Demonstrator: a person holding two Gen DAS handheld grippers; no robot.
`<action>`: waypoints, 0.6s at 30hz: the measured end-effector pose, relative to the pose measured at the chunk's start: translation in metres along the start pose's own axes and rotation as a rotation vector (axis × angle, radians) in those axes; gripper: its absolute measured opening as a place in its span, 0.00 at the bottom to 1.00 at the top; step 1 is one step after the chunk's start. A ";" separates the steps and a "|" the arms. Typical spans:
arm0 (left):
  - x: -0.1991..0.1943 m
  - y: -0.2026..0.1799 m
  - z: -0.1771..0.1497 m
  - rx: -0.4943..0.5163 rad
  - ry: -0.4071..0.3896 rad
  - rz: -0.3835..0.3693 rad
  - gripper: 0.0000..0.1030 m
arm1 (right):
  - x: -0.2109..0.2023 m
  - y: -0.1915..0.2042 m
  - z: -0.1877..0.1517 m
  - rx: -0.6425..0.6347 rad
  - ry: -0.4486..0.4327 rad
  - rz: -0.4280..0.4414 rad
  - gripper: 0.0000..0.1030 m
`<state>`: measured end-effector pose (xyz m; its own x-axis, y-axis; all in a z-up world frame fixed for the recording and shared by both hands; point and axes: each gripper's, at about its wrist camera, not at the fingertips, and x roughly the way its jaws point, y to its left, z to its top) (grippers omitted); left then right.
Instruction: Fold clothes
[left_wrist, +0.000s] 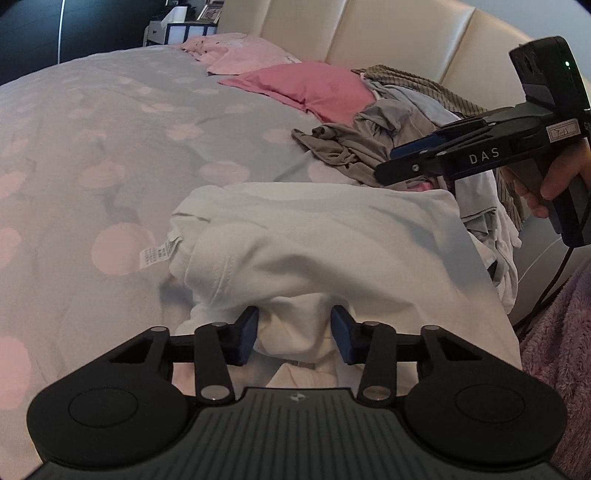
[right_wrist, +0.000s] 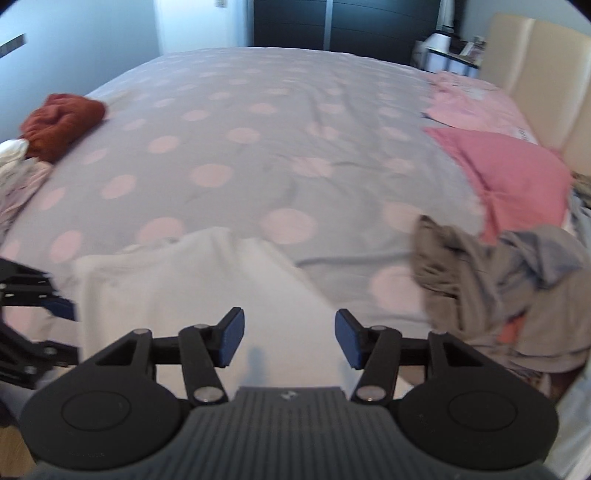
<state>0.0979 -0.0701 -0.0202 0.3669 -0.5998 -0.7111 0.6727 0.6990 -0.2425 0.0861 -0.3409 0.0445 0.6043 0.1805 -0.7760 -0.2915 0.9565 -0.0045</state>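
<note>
Two hand-held grippers over a soft, limp white garment (left_wrist: 332, 240) at the bed's (left_wrist: 110, 129) near edge: left hand-held gripper (left_wrist: 294, 334) pinching a bunched fold, right hand-held gripper (right_wrist: 289, 338) spread, empty; best gripped at hems.

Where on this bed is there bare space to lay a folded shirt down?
The dotted duvet is bare across its middle, between the rust-red garment at one edge and the pink pillows by the headboard. It is crowded around the grey clothes heap and the white garment.
</note>
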 end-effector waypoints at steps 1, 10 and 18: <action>-0.002 -0.004 0.001 0.020 -0.016 -0.006 0.31 | -0.002 0.007 0.001 0.004 0.000 0.036 0.56; -0.015 -0.047 0.010 0.160 -0.126 -0.117 0.31 | -0.026 0.071 0.009 -0.037 -0.029 0.236 0.56; -0.014 -0.061 0.000 0.235 -0.118 -0.137 0.31 | 0.003 0.091 0.012 -0.058 0.067 0.190 0.37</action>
<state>0.0518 -0.1046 0.0043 0.3255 -0.7334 -0.5969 0.8467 0.5071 -0.1613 0.0700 -0.2507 0.0495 0.4838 0.3392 -0.8068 -0.4388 0.8916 0.1118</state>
